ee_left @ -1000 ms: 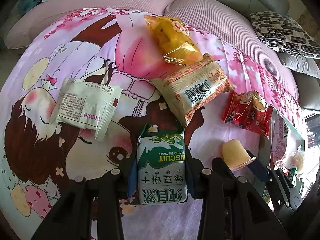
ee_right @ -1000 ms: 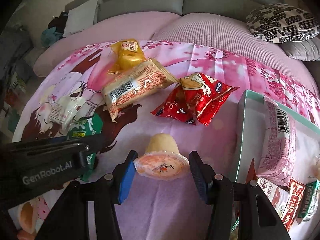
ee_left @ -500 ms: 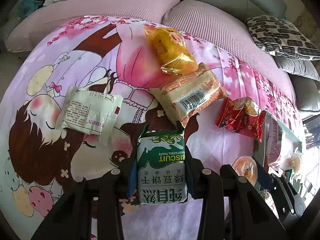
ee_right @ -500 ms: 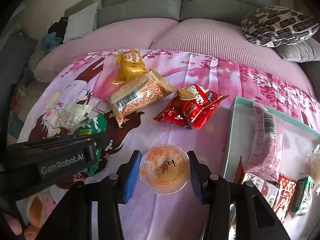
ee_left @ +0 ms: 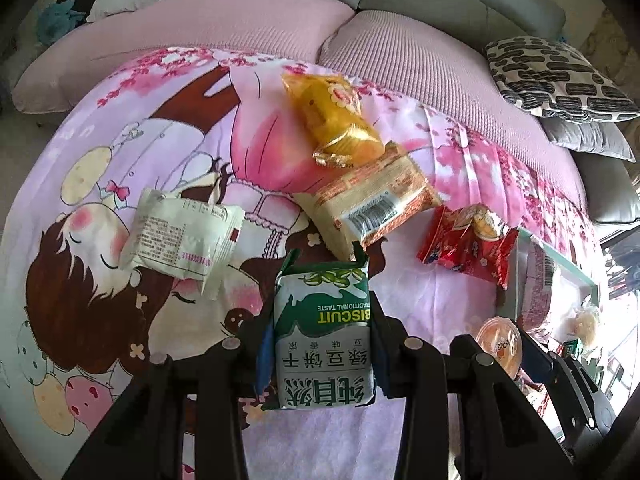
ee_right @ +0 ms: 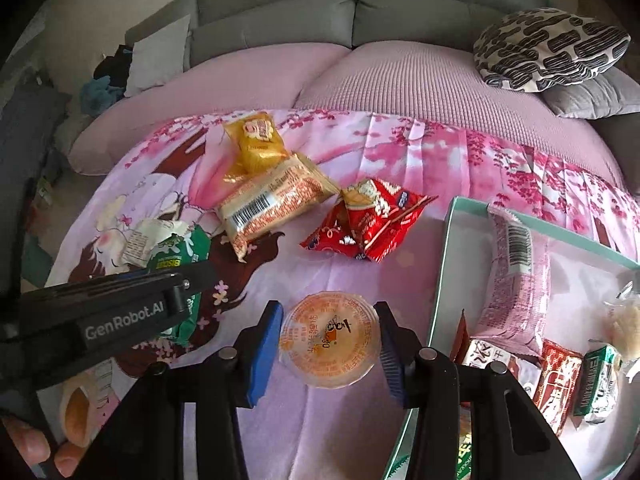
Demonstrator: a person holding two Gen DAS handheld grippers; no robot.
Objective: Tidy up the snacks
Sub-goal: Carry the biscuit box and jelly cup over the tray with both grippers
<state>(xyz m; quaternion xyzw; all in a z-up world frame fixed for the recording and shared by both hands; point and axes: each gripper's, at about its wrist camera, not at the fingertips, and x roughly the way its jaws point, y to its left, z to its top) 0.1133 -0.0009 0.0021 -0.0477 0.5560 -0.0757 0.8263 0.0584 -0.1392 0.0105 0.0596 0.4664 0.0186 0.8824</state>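
Observation:
My left gripper [ee_left: 323, 354] is shut on a green and white biscuit packet [ee_left: 324, 336], held above the printed sheet. My right gripper [ee_right: 330, 342] is shut on an orange jelly cup [ee_right: 330, 338], lid towards the camera, just left of the teal-rimmed tray [ee_right: 442, 264]. The cup also shows in the left wrist view [ee_left: 500, 344]. On the sheet lie a yellow bag [ee_left: 334, 118], a tan barcode packet [ee_left: 370, 204], a red packet [ee_left: 468, 248] and a white packet [ee_left: 182, 238].
The tray holds a pink wrapped packet [ee_right: 514, 276] and several small packets [ee_right: 560, 380]. A patterned cushion [ee_right: 548, 48] and grey sofa back [ee_right: 360, 12] stand behind the pink cover. The left gripper body [ee_right: 104, 316] crosses the right wrist view at left.
My right gripper lifted the jelly cup and tipped it so its lid faces the camera. My left gripper rose slightly with the biscuit packet still in it.

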